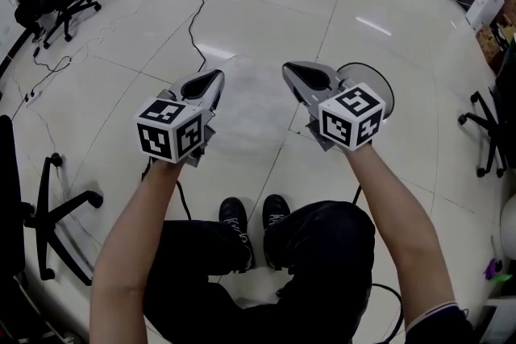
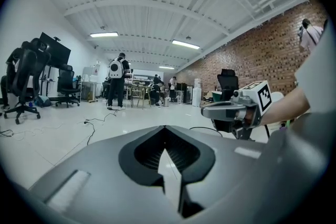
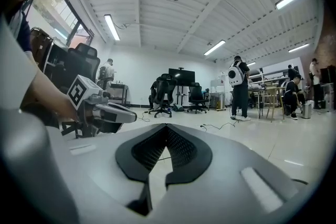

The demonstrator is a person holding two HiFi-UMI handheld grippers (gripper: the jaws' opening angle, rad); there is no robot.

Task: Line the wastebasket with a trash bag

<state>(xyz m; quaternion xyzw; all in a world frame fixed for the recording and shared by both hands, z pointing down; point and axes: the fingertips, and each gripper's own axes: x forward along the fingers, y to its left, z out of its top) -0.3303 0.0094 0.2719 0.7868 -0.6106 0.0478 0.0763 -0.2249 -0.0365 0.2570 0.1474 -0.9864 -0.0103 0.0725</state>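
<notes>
The left hand-held gripper (image 1: pixel 214 78) and right hand-held gripper (image 1: pixel 289 70) pinched a thin, cloudy trash bag (image 1: pixel 250 105) beside a round white wastebasket (image 1: pixel 372 76).

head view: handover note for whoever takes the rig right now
Left gripper: jaws shut, nothing clearly in them.
Right gripper: the same.
Both held out apart above the floor.
Wastebasket: on the floor just beyond the right gripper, looks unlined.
Trash bag: maybe the pale hazy patch on the floor between the grippers; unsure.
Done: nothing visible.
Left: pick up bag, open it, fit it in.
</notes>
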